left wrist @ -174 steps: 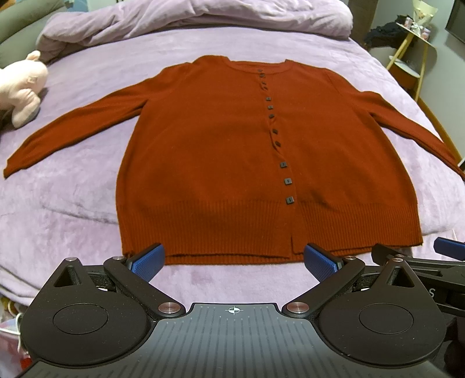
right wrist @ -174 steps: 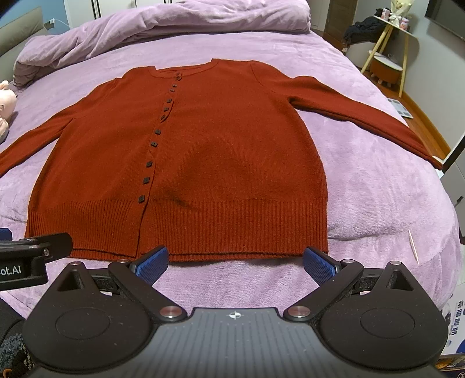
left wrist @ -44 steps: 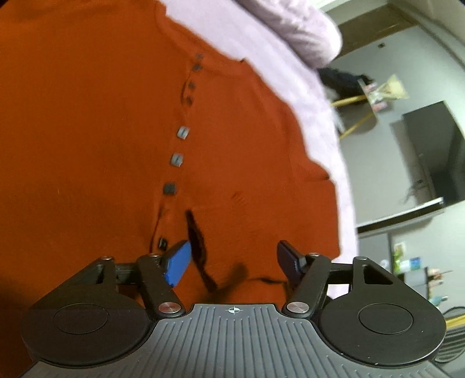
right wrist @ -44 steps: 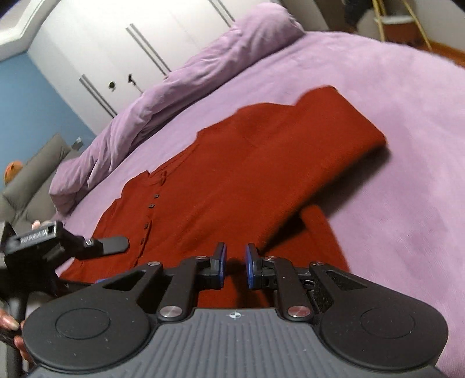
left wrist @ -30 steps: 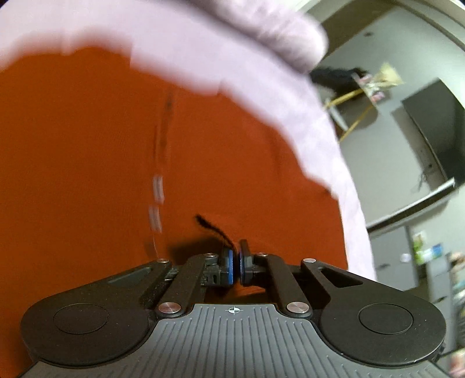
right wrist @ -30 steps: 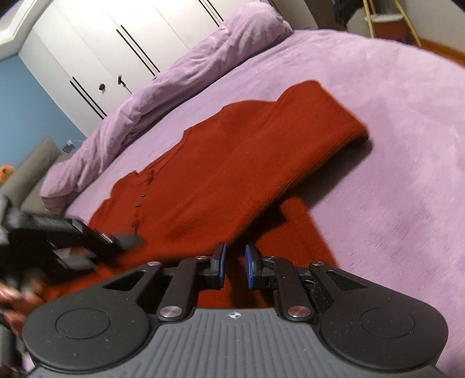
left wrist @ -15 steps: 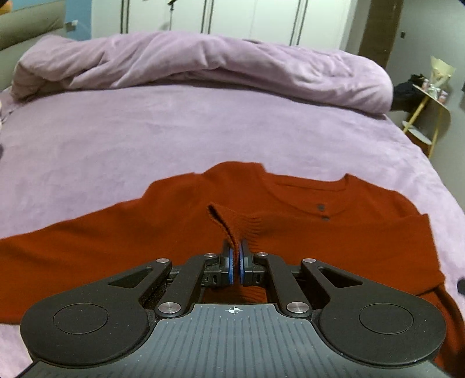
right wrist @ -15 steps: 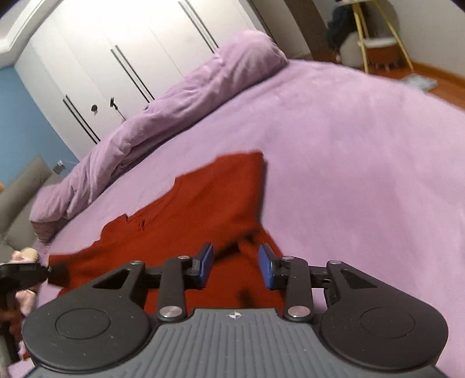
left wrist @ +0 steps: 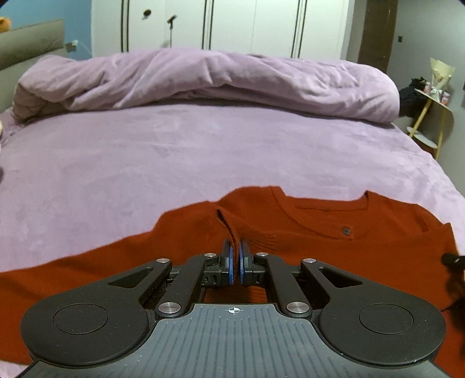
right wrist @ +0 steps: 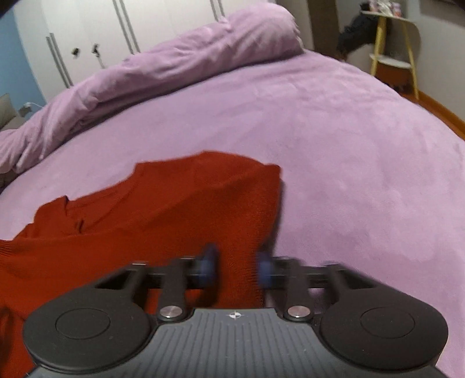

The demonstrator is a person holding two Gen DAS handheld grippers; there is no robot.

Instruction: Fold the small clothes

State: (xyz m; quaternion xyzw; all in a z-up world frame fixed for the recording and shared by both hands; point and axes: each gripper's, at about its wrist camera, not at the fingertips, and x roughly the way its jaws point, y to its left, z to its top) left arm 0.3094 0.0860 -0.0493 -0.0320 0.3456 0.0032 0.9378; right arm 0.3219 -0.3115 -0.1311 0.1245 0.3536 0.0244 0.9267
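A rust-red knitted cardigan (left wrist: 334, 250) lies folded on the purple bed cover (left wrist: 203, 151), its neckline and one dark button (left wrist: 345, 231) showing in the left wrist view. My left gripper (left wrist: 236, 261) is shut on a ribbed edge of the cardigan, held up just short of the neckline. In the blurred right wrist view the cardigan (right wrist: 174, 209) has a folded corner at its right end. My right gripper (right wrist: 236, 263) sits over that side with its jaws apart and closing, red knit lying between them and the pads not pressing on it.
A rolled purple duvet (left wrist: 218, 81) lies across the far end of the bed, with white wardrobe doors (left wrist: 247, 26) behind. A grey headboard (left wrist: 29, 40) is at far left. A side table with yellow legs (right wrist: 392, 43) stands off the bed's right.
My left gripper shut on the ribbed hem and carried it up to the neckline, doubling the cardigan over. My right gripper's jaws went from shut to apart as it swung along the folded side.
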